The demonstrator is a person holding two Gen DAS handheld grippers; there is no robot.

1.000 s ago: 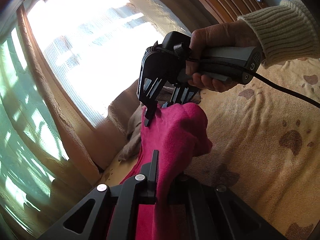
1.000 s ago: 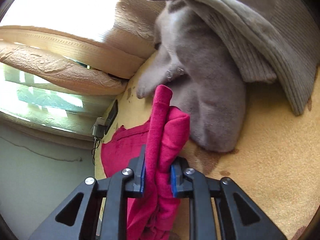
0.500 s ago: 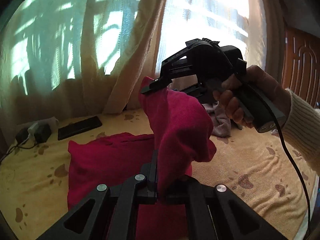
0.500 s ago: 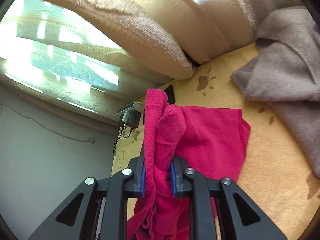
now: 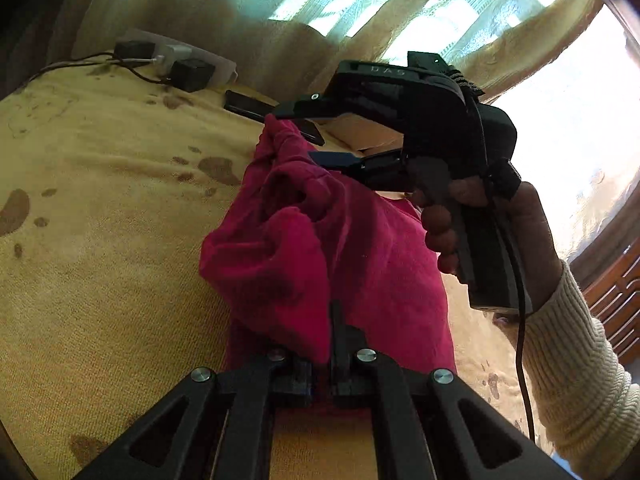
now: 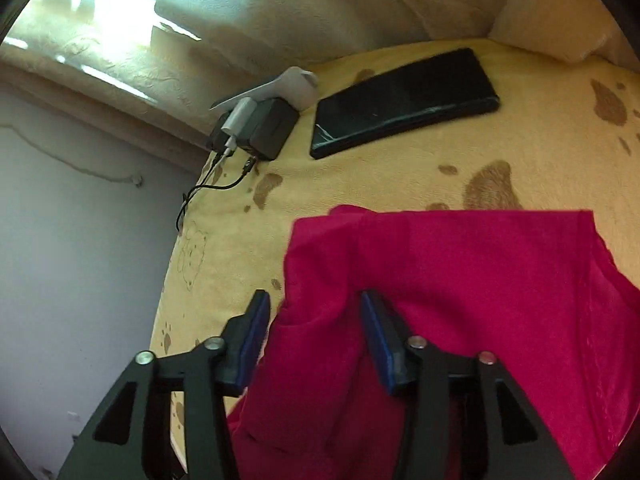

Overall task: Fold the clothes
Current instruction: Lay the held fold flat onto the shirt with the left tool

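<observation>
A magenta garment [image 5: 320, 248] lies bunched on the yellow paw-print blanket [image 5: 100, 240]. My left gripper [image 5: 326, 344] is shut on a fold of it near the lower edge. My right gripper [image 6: 312, 312] is open, its blue pads on either side of a ridge of the garment [image 6: 460, 300] without pinching it. In the left wrist view the right gripper [image 5: 296, 136] is held by a hand over the garment's far end, jaws apart.
A black phone [image 6: 404, 100] and a power strip with chargers [image 6: 260, 120] lie on the blanket near the curtain [image 6: 320, 12]. A grey wall [image 6: 80, 260] borders the bed's left edge. Wooden furniture [image 5: 616, 296] stands at the right.
My right gripper has opened and let go of the garment. Both grippers have lowered the garment toward the blanket, and the views have swung toward the phone and chargers.
</observation>
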